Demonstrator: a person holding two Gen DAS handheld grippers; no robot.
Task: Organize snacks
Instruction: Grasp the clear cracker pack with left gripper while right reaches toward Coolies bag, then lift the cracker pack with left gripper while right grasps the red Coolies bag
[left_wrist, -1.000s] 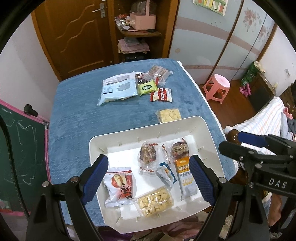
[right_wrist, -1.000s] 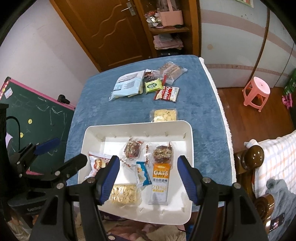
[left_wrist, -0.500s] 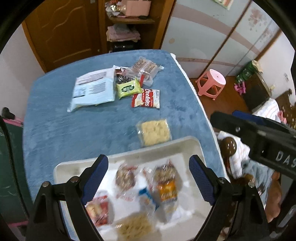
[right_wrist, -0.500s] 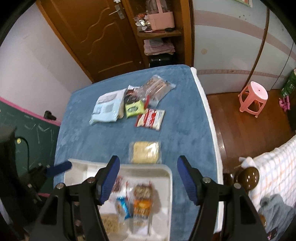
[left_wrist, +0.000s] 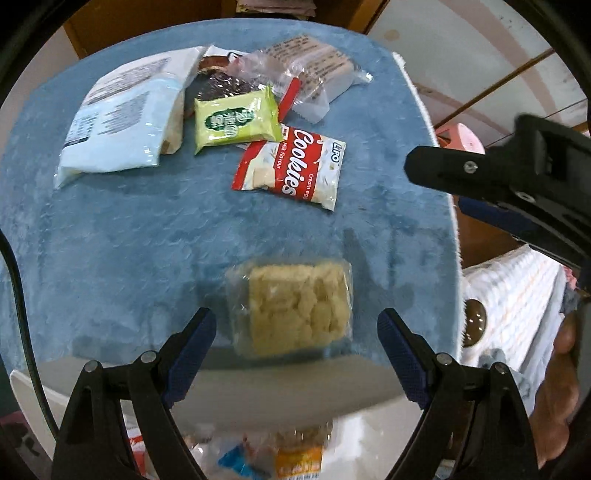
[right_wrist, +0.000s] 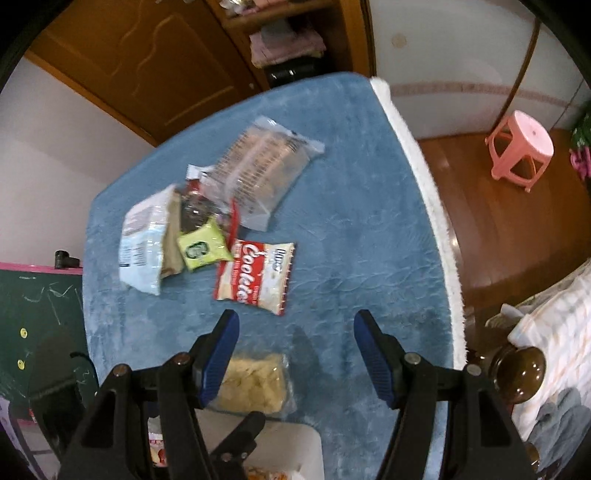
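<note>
While still short of any packet: both claws spread wide, empty.
Left claw (left_wrist: 295, 354): hangs above the clear cracker pack (left_wrist: 295, 308), jaws set well wider than the packet, holding nothing; aimed so as to straddle it, by the look of it.
Right claw (right_wrist: 295, 354): likewise fully parted and empty, above bare blue cloth between the cracker pack (right_wrist: 255, 384) and the Cookies bag (right_wrist: 255, 280); probably lined up for the latter.
Cracker pack: flat on the worktop (left_wrist: 110, 236), just beyond the far rim of the white tray (left_wrist: 280, 384); nearest loose snack, hence the likely first pick.
Tray: holds blurred wrappers at the bottom edge; serves as the sorting target.
Cookies bag (left_wrist: 291, 166): flat, farther out, just beside the green packet (left_wrist: 236, 120).
Far cluster: pale blue bag (left_wrist: 125, 118), green packet and a clear sleeve of biscuits (left_wrist: 314, 70) overlapping, with a dark wrapper partly hidden underneath; unsorted.
Risk: thin crinkly film, liable to slip from a shallow pinch.
</note>
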